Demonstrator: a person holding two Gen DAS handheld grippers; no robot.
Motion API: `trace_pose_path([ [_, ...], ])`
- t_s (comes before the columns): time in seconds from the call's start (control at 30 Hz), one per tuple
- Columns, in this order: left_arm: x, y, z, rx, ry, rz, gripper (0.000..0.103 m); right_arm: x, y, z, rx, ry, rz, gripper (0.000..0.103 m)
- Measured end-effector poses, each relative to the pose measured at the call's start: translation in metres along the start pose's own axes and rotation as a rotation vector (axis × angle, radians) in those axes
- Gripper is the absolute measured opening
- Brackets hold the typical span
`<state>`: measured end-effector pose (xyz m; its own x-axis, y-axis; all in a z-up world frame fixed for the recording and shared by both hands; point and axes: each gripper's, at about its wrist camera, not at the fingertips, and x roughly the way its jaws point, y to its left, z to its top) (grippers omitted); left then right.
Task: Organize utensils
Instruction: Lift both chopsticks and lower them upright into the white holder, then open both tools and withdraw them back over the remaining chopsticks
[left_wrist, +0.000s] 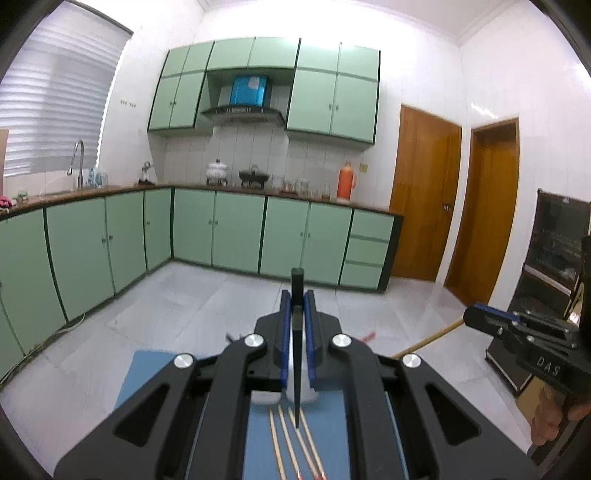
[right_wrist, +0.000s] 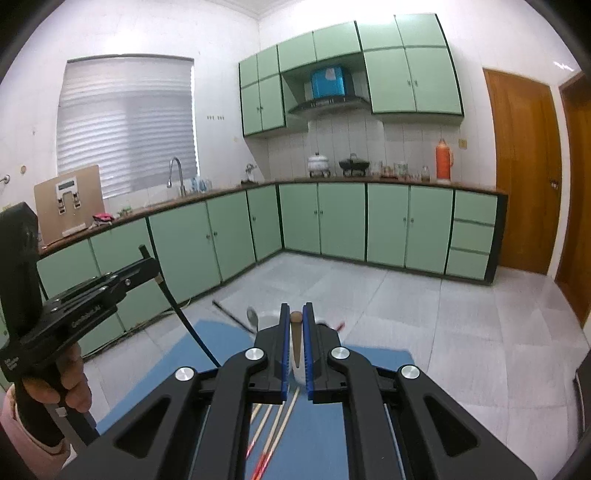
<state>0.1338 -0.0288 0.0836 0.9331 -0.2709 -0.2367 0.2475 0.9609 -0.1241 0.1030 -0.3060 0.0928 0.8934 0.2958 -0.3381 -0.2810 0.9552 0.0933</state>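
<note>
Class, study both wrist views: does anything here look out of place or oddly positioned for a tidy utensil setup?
Yes. One dark utensil lies partly off the blue mat, at its far edge, over the floor. Loose chopsticks lie splayed unevenly on the mat. The rest looks orderly.

Both wrist views toward green cabinets (left_wrist: 236, 229)

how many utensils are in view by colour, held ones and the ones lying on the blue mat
black, held: 1, a black chopstick in the left gripper
wooden, held: 1, a wooden stick in the right gripper
pale with red ends, on the mat: 4 chopsticks
total: 6
</note>
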Motion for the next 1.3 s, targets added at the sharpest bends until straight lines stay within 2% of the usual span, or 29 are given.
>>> trace_pose_path([
  [0.23, 0.027, -0.007, 0.035, 0.002, -0.086, 0.009, 0.006, 0.027, 0.002, 0.030, -0.014, -0.018, -0.007, 0.007],
  [0.43, 0.074, -0.009, 0.050, 0.015, -0.099, 0.016, 0.006, 0.064, 0.000, 0.043, -0.026, 0.009, -0.011, 0.007],
  [0.57, 0.106, -0.008, 0.046, 0.032, -0.095, 0.040, 0.006, 0.094, -0.006, 0.040, -0.024, 0.053, -0.019, 0.007],
  [0.7, 0.142, -0.001, 0.027, 0.040, -0.061, 0.055, 0.006, 0.125, -0.011, 0.027, -0.013, 0.106, -0.020, 0.007],
  [0.9, 0.178, 0.013, -0.008, 0.039, 0.034, 0.080, 0.006, 0.157, -0.016, 0.005, 0.002, 0.166, -0.023, 0.007],
  [1.13, 0.194, 0.030, -0.035, 0.032, 0.129, 0.093, 0.006, 0.176, -0.008, -0.014, -0.016, 0.215, -0.013, 0.007],
  [1.3, 0.191, 0.039, -0.049, 0.008, 0.171, 0.086, 0.008, 0.175, -0.006, -0.023, -0.009, 0.226, 0.000, 0.007],
])
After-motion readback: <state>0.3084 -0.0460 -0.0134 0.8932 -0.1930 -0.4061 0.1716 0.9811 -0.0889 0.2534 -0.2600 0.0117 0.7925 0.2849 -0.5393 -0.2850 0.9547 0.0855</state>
